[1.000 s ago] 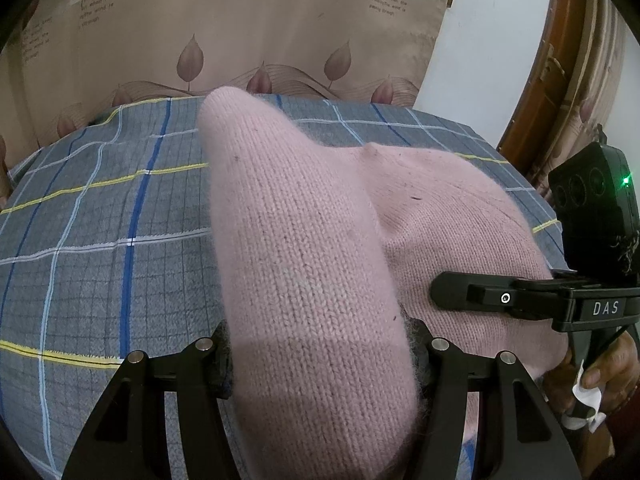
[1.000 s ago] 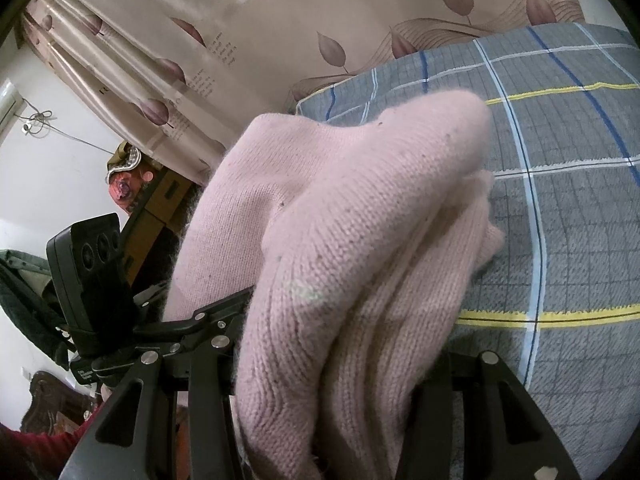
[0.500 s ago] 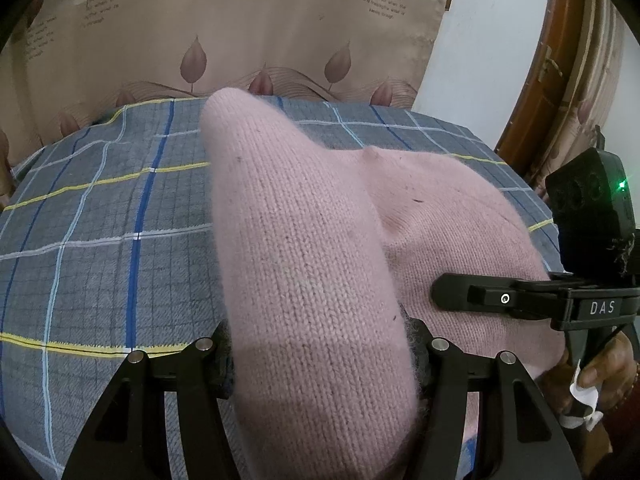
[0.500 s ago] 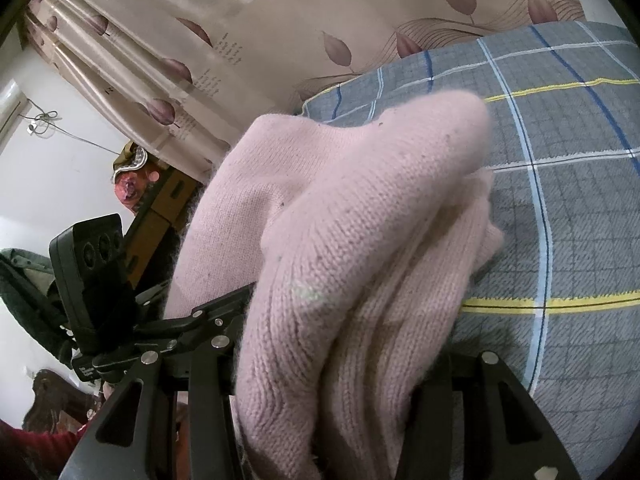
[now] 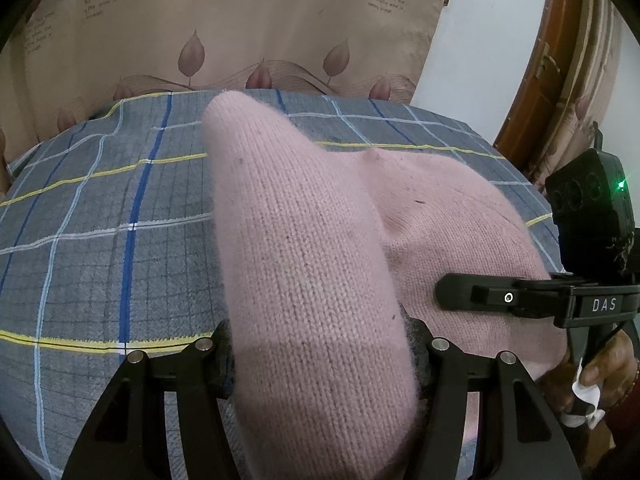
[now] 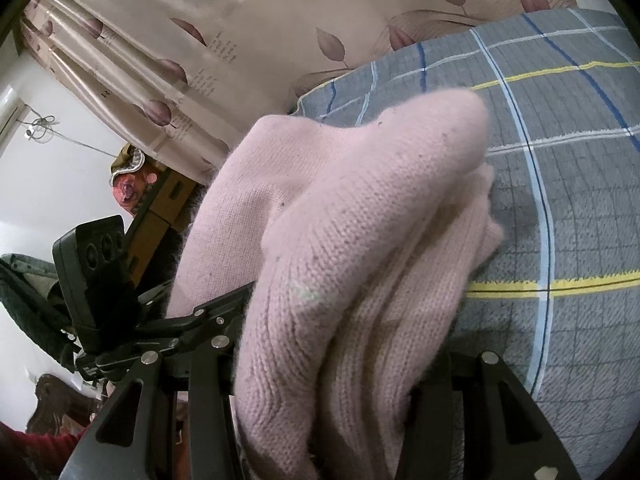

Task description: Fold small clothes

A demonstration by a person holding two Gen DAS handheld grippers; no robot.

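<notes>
Your left gripper [image 5: 320,356] and right gripper [image 6: 340,364] each pinch a thick fold of the pink sweater [image 5: 304,240] over the plaid blanket [image 5: 100,240].

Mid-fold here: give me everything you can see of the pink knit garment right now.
The pink knit garment is soft, fuzzy, fine-ribbed wool-like cloth, dotted with small dark lint specks. Both grippers clamp it: the left gripper pinches a thick bunched fold that rises to a rounded peak, and the right gripper grips a stack of several layers. The rest drapes between them onto the grey plaid blanket. What kind of garment it is cannot be told.
</notes>
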